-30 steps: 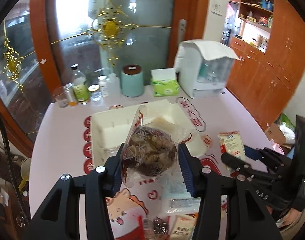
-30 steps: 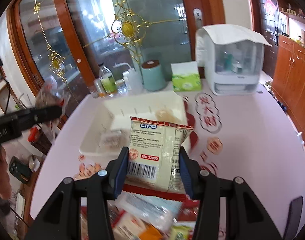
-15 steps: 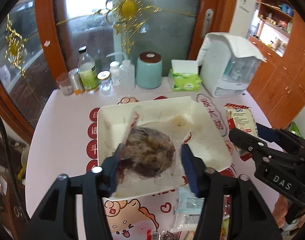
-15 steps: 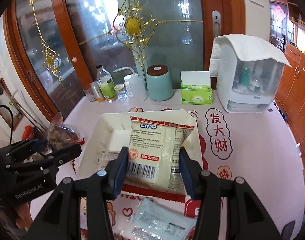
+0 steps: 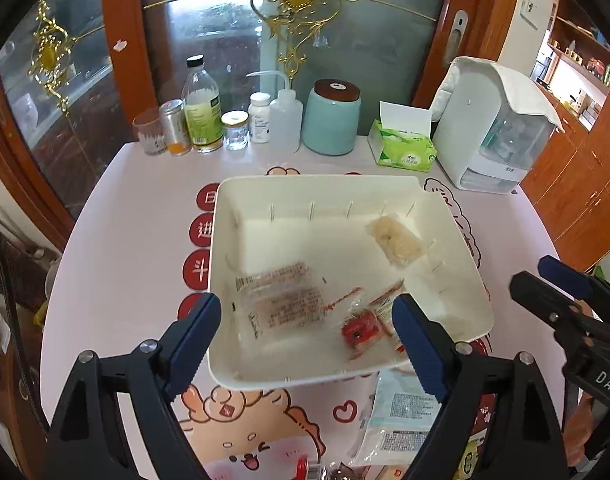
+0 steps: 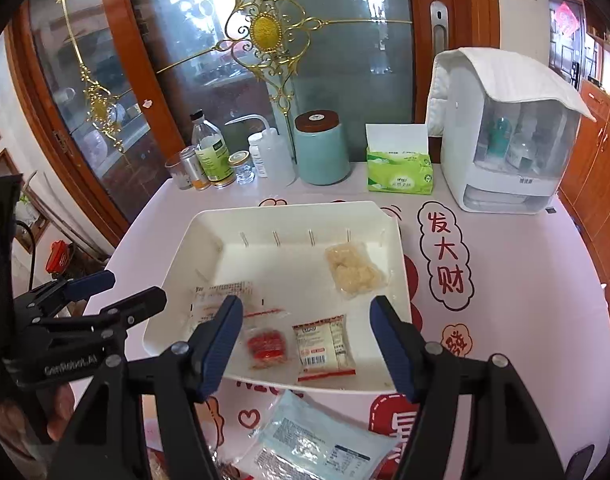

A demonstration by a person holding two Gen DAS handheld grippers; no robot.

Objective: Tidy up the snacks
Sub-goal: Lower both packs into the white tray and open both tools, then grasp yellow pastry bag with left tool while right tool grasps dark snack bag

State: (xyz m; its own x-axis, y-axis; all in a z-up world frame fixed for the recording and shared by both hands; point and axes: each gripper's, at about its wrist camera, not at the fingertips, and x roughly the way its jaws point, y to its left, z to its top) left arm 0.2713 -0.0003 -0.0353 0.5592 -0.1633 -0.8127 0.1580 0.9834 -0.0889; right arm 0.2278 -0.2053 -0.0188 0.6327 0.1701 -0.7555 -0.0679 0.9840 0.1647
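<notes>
A white tray (image 5: 445, 216) sits mid-table on the pink printed cloth. In it lie a clear flat packet (image 5: 281, 304), a small bag with a red snack (image 5: 361, 330), a pale snack packet (image 5: 393, 238) and the cream LIFO packet (image 6: 325, 346). My left gripper (image 5: 307, 340) hangs over the tray's near edge, its jaws opening with nothing gripped. My right gripper (image 6: 307, 330) hovers above the red snack (image 6: 265, 344) and the LIFO packet, jaws opening too, pads clear of both. Each gripper shows in the other's view, the left gripper (image 6: 135, 286) and the right gripper (image 5: 531, 272).
Along the table's back stand bottles (image 5: 201, 108), a teal jar (image 5: 331, 118), a green tissue box (image 5: 403, 150) and a white dispenser (image 5: 497, 128). Several loose packets (image 6: 305, 448) lie on the cloth in front of the tray. A glass door rises behind.
Both grippers have opened and let go. The dark snack bag from the left and the LIFO packet from the right now lie in the tray. Both hands moved closer over it.
</notes>
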